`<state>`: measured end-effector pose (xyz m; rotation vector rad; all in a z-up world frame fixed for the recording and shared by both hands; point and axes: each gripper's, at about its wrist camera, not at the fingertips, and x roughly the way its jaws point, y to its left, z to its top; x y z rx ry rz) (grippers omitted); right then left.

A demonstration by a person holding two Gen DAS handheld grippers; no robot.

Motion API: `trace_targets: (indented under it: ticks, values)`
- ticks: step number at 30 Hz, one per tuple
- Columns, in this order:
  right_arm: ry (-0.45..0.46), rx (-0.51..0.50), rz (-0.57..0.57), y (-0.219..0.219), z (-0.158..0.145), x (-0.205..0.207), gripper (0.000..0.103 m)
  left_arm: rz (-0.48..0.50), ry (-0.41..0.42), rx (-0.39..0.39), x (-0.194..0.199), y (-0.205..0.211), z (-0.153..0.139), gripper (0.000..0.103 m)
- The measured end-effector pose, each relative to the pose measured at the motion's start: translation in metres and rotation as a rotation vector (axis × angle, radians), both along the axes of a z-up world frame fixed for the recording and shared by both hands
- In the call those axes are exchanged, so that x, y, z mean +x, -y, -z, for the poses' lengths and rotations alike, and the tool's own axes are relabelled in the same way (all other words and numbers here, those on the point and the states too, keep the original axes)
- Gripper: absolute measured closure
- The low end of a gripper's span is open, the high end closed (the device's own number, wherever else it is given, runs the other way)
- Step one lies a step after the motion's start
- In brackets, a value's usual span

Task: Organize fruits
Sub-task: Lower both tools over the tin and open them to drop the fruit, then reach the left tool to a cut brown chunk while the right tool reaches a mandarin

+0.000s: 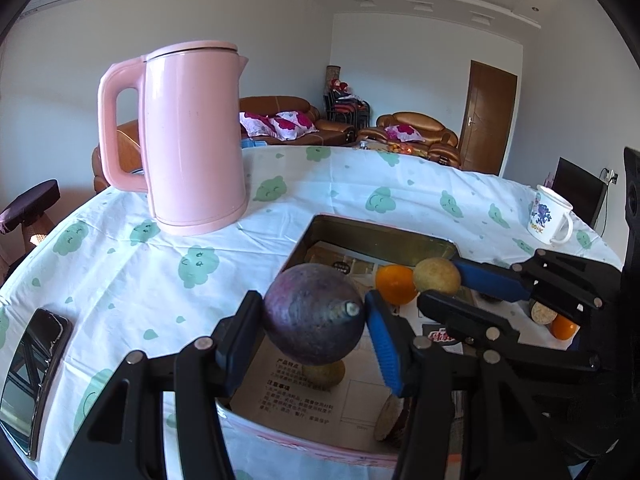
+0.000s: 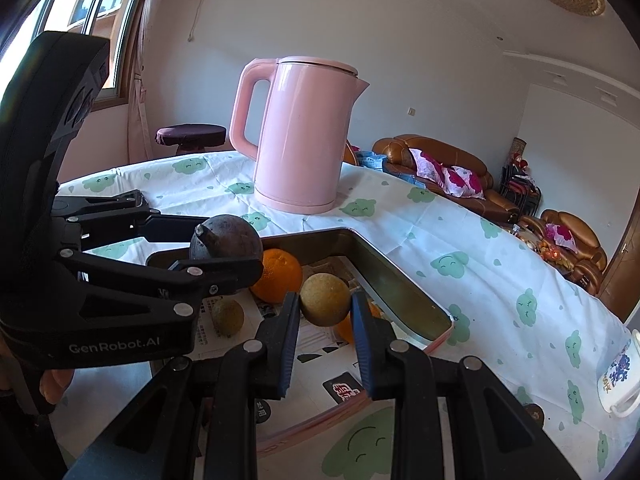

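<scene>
My left gripper point(image 1: 314, 314) is shut on a dark purple round fruit point(image 1: 312, 314) with a short stem, held above the metal tin point(image 1: 360, 232) lined with printed paper. My right gripper point(image 2: 325, 306) is shut on a small tan round fruit point(image 2: 325, 304), also over the tin point(image 2: 396, 280). The right gripper shows in the left wrist view point(image 1: 438, 284) with the tan fruit point(image 1: 436, 276). An orange point(image 1: 394, 284) lies in the tin and shows in the right wrist view point(image 2: 280, 276). A small greenish-tan fruit point(image 2: 228, 316) lies on the paper. The left gripper with the purple fruit point(image 2: 224, 240) shows at left.
A pink kettle point(image 1: 188, 140) stands on the cloud-print tablecloth point(image 1: 120, 280) behind the tin. A phone point(image 1: 32, 384) lies at the left edge. A white printed mug point(image 1: 550, 216) stands at the right. More small fruits point(image 1: 560, 322) lie at the tin's right side. Sofas stand beyond the table.
</scene>
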<state>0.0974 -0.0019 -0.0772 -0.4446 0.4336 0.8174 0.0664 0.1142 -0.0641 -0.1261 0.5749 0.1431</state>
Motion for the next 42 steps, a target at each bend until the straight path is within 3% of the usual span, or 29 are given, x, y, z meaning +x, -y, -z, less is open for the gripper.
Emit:
trace_targets:
  ticks: [13,14,16,19,23,25,34,42]
  values:
    - [-0.118,-0.091,-0.01,-0.014,0.016,0.015,0.073,0.0,-0.049,-0.003,0.007,0.001,0.006,0.048]
    - [-0.119,-0.103,-0.01,-0.015,0.017,0.015,0.07,-0.004,-0.046,0.003,0.006,0.001,0.005,0.048]
    - [-0.101,-0.115,0.004,-0.016,0.018,0.013,0.048,-0.008,-0.027,0.016,0.003,0.002,0.003,0.041]
    - [-0.051,-0.085,0.029,-0.01,0.012,0.007,0.043,0.0,-0.007,0.024,-0.002,0.005,-0.001,0.038]
    - [-0.002,-0.041,0.092,0.023,0.0,0.001,0.043,0.015,0.044,0.015,-0.011,0.01,-0.012,0.033]
    - [0.008,-0.007,0.14,0.052,-0.01,0.0,0.043,0.016,0.071,0.018,-0.015,0.014,-0.019,0.026]
    - [-0.059,0.045,0.404,0.18,-0.013,0.01,0.043,0.125,0.097,0.054,-0.008,0.07,-0.03,0.018]
    - [-0.18,0.07,0.378,0.196,0.0,0.017,0.043,0.218,0.041,0.09,0.012,0.114,-0.019,0.015]
